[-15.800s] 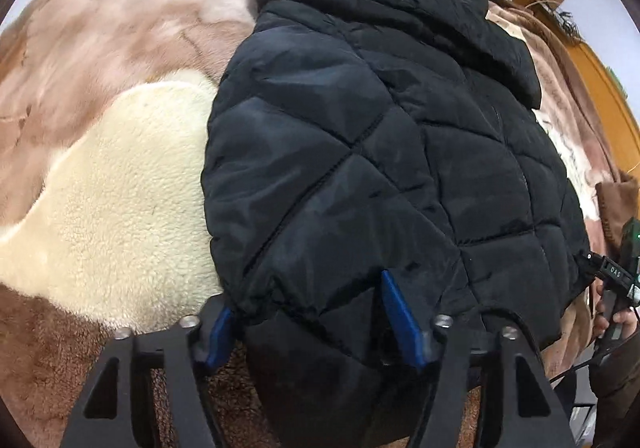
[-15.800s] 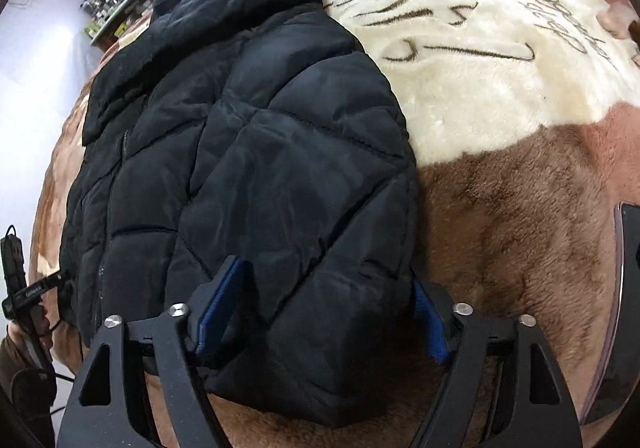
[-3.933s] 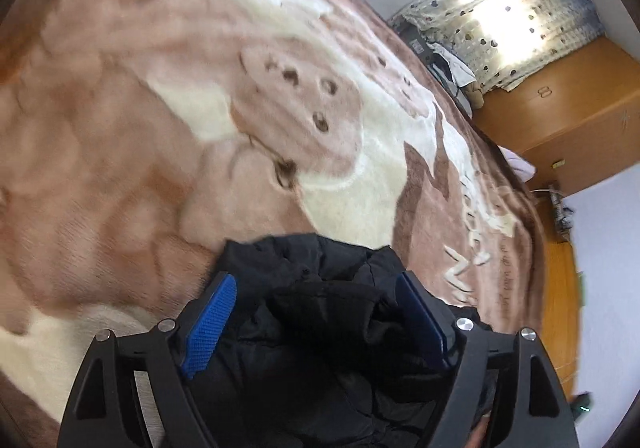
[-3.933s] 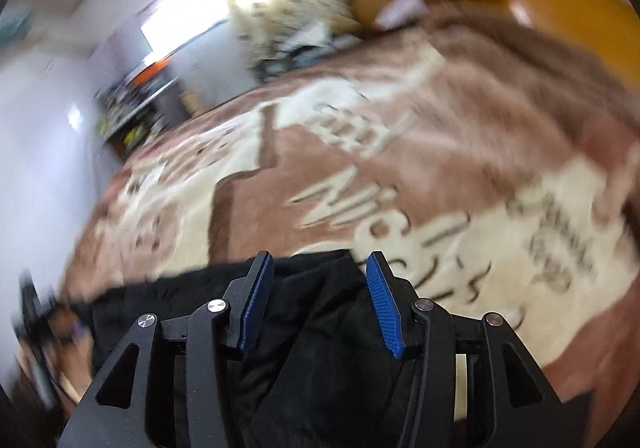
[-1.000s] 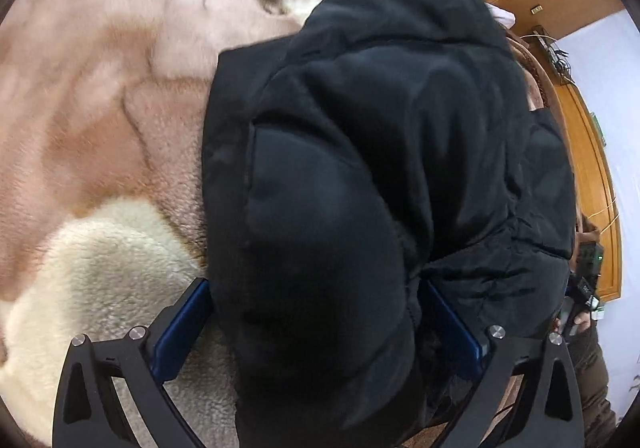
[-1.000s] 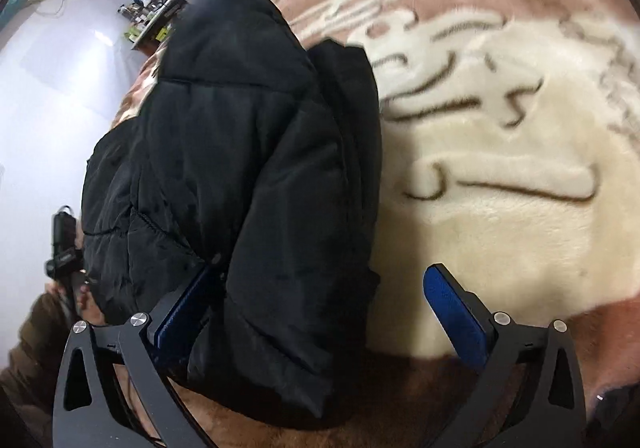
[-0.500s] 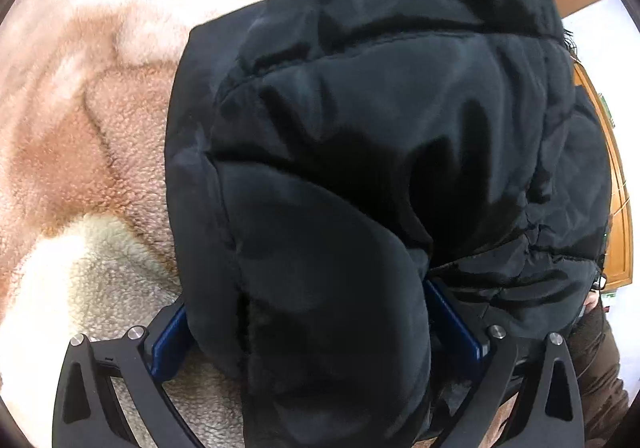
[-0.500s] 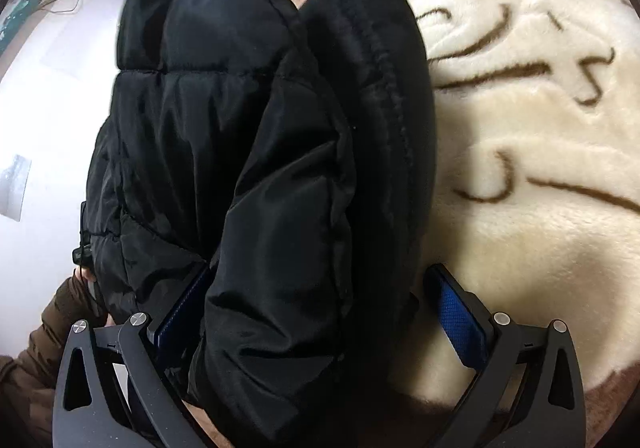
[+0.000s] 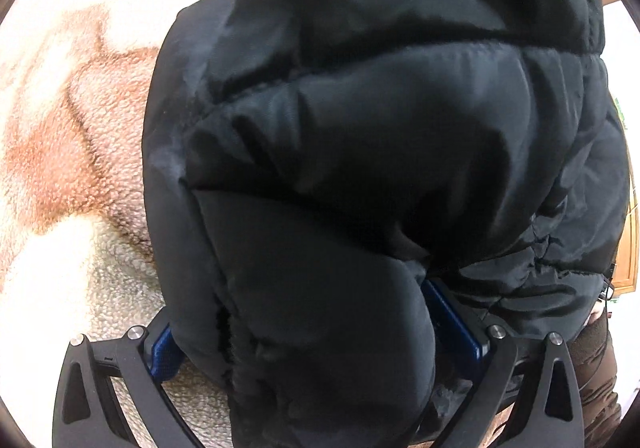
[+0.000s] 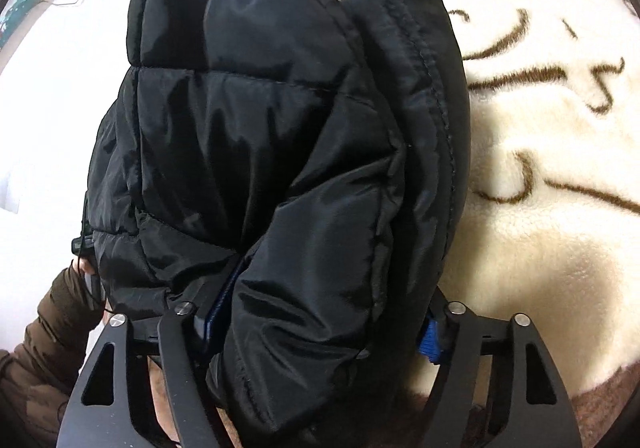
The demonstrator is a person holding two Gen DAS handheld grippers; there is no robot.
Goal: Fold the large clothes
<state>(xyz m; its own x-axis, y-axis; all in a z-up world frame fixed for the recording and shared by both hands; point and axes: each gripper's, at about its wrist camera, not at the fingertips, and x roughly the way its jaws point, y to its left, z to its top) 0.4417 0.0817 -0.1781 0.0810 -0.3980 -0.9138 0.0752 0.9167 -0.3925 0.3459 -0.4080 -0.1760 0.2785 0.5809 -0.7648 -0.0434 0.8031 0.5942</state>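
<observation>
Black padded jacket (image 9: 380, 167) sits doubled into a thick bundle on the fleece blanket (image 10: 552, 175), left gripper (image 9: 316, 332) and right gripper (image 10: 320, 324) each clamping a fold, leaving seemingly only tidying.

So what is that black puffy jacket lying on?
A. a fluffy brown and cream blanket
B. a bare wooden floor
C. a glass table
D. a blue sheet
A: in the right wrist view the black puffy jacket sits against a fluffy cream blanket with brown markings.
</observation>
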